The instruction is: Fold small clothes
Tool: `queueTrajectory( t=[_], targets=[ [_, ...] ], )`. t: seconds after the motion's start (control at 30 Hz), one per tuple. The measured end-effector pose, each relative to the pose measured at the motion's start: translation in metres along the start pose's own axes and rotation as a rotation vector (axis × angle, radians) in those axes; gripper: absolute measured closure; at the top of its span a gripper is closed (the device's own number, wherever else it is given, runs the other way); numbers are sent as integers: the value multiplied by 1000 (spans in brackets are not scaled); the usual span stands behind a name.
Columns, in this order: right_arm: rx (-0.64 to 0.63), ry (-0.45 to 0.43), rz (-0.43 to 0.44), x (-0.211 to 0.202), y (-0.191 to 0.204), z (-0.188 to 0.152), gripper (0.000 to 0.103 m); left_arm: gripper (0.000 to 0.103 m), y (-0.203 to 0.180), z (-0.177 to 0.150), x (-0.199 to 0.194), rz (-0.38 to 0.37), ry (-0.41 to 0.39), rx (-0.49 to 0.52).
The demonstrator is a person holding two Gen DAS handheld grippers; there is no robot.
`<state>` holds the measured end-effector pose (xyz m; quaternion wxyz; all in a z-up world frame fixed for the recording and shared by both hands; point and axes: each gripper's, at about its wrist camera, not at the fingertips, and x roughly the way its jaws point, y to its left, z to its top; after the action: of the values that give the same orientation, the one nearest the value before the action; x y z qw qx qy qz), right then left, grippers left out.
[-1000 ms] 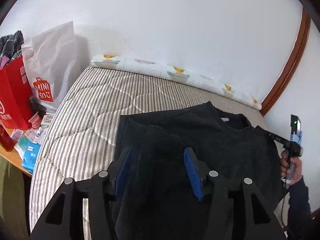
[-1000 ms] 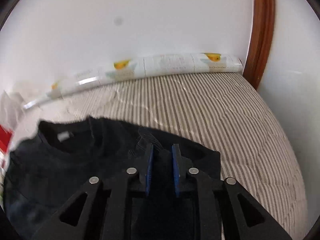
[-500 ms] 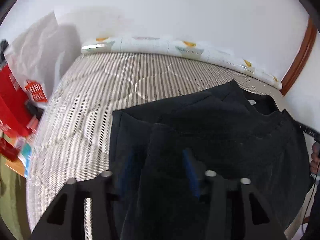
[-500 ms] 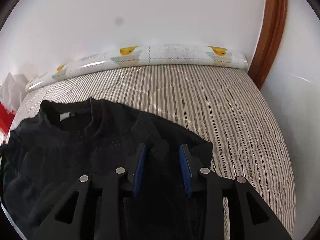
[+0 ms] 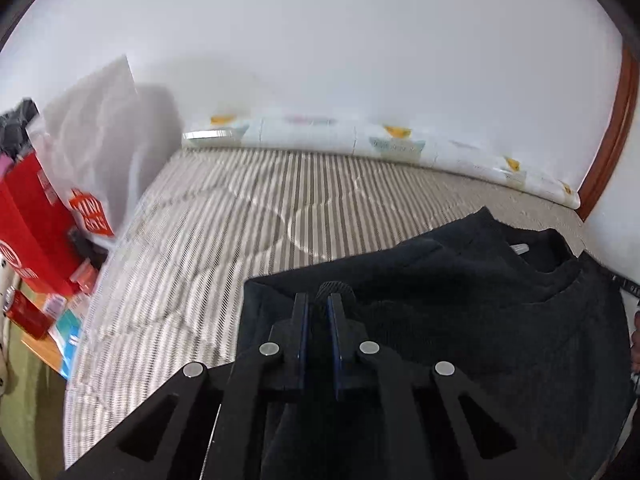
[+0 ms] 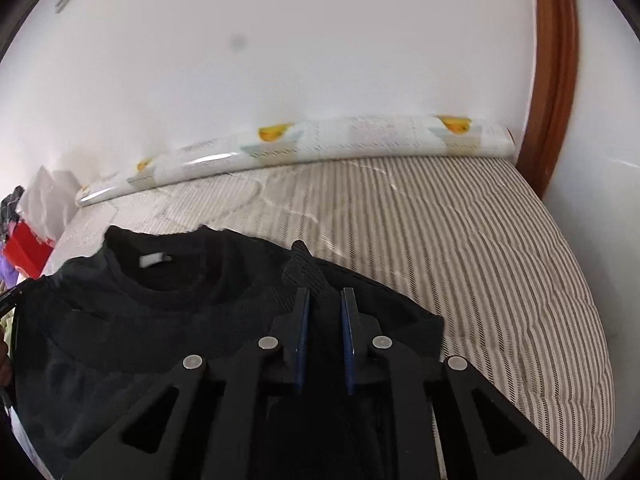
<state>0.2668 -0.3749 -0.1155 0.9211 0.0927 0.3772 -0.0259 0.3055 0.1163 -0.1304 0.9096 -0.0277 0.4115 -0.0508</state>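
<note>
A black sweater (image 5: 460, 304) lies on the striped mattress (image 5: 240, 216), collar toward the wall, with a white neck label. My left gripper (image 5: 318, 304) is shut on a bunched fold of the sweater's left sleeve edge. In the right wrist view the same sweater (image 6: 168, 304) shows with its collar at the left. My right gripper (image 6: 325, 300) is shut on a ribbed cuff of the sweater's right sleeve, which sticks up between the blue pads (image 6: 349, 340).
A rolled printed mat (image 5: 360, 144) lies along the white wall. A white shopping bag (image 5: 92, 152), a red bag (image 5: 28, 216) and small boxes sit at the mattress's left edge. A wooden door frame (image 6: 556, 80) stands at the right. Bare striped mattress (image 6: 480, 248) extends right.
Both grippers closed: the left from wide open onto the left sleeve fold, the right, which had opened half a second ago, back onto the right cuff. Both views shifted slightly.
</note>
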Motion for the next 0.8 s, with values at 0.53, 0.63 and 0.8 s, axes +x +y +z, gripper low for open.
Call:
queueTrajectory(
  t=[0.53, 0.63, 0.8],
  targets=[
    [-46, 49, -92, -17, 11, -6, 69, 88, 0, -5, 8, 33, 81, -23],
    [-55, 39, -107, -33, 17, -14, 60, 88, -1, -9, -4, 30, 78, -19],
    [-63, 22, -94, -61, 31, -29, 56, 72, 2, -23, -31, -23, 75, -45]
  ],
)
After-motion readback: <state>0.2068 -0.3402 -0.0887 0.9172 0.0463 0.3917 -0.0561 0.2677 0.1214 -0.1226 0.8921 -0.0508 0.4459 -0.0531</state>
